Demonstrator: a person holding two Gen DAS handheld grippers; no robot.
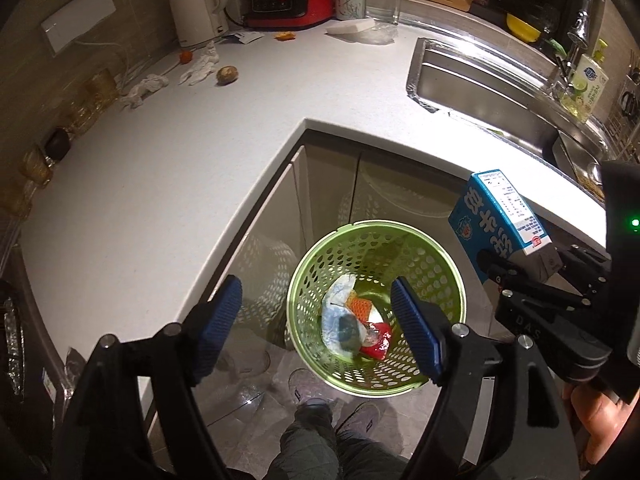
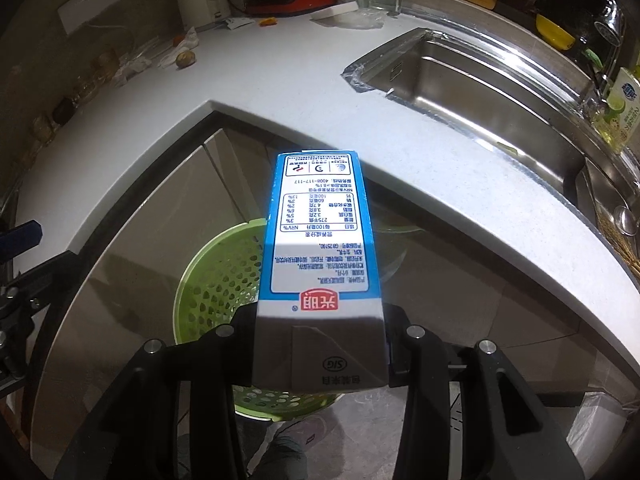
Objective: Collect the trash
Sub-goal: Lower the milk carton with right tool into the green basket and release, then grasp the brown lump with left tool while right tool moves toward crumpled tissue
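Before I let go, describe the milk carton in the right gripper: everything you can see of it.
The milk carton is a tall blue-and-white box with a printed nutrition panel, a red logo and a silver folded end. It looks like coated paperboard, intact and not crushed. The right gripper is shut on its silver end, so the carton sticks out forward and tilts downward above the green perforated basket on the floor. Nothing else touches it.
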